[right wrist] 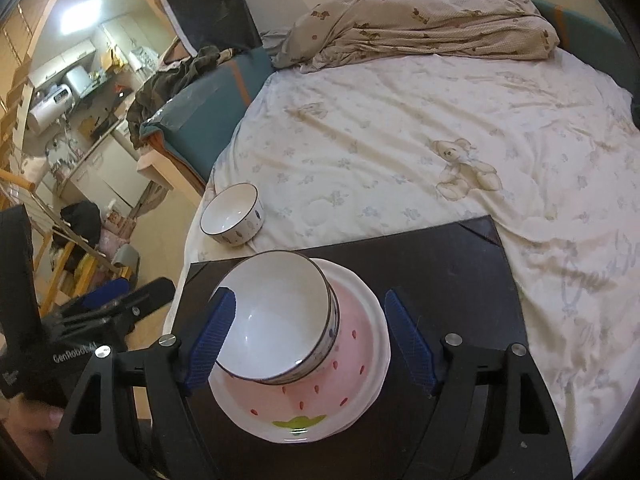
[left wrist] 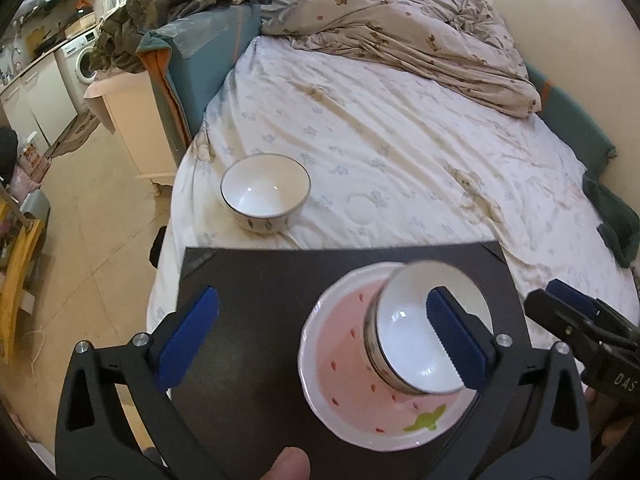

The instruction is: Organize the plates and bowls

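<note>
Bedding fills most of both views: a pale patterned sheet [left wrist: 400, 140] with a rumpled quilt [left wrist: 400, 40] at the upper right of the frame. At the lower centre lies a black board [right wrist: 460, 280], and on it I see the pink strawberry plate [right wrist: 320, 408] with a white bowl [right wrist: 276, 312] sitting inside it, leaning slightly rather than flat. A second white bowl [left wrist: 265, 192] rests on the sheet just beyond the board's far left corner, well apart from the stack.

My left gripper [left wrist: 320, 336] stands wide open; one blue pad overlaps the stacked bowl in the picture, the other sits far out to the left, and neither presses on anything. My right gripper [right wrist: 312, 340] is also open, its pads either side of the bowl and plate without gripping.

I judge the first bowl is just placed and let go, so the step in hand is fetching the loose bowl. That calls for reaching toward the upper left, closing on its rim, and nesting it inside the stacked one without knocking the leaning bowl.

Writing: "GenRobot.AI" on the left tool's body at the lower left of the right view, and "DAS" on the right tool at the lower right of the left view.
</note>
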### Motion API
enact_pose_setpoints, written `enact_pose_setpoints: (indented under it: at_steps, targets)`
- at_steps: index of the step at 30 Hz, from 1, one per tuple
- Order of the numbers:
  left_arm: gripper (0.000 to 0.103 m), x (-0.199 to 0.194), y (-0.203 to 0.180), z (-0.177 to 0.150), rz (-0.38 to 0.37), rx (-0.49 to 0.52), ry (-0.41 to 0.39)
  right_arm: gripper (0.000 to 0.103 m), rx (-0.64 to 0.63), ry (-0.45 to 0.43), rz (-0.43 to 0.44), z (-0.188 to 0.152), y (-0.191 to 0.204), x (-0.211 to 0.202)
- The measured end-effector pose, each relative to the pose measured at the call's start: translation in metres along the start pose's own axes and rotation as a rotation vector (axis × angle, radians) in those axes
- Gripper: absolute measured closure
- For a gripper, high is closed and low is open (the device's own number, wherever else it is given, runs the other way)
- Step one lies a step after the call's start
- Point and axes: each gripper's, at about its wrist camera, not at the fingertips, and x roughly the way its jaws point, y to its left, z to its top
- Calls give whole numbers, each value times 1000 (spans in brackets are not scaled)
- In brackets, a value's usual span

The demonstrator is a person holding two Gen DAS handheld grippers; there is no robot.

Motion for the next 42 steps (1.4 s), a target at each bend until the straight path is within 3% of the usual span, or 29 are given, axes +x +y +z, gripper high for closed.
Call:
enact_pose_setpoints:
  at_steps: [5,9,13,18,23,28,34,39,41,42]
  targets:
    - [0,7,28,25,12,-62,-9,23,16,27,-15,23,4,6]
    - [0,27,61,44,24,-156,33,23,56,90,-41,45,10,25]
    - [0,39,93,55,35,-260,61,23,153,209,57,67,17,60]
    - [0,52,120,69,106,-288,44,23,182,267,46,92,36,96]
    - [1,77,145,78,149,-319,76,23,150,300,39,115,60,132]
    - [1,106,164,75,68,-459,176,23,144,339,10,128,73,165]
    - [1,135,155,83,26,-459,225,23,133,400,-34,131,81,208]
    - [12,168,149,83,-16,-460,265,25,169,438,-53,127,78,238]
    - [22,178,148,81,-17,-462,291,43,171,452,-61,125,77,249]
    - [29,184,147,80,-20,-461,308,46,168,461,-67,123,77,253]
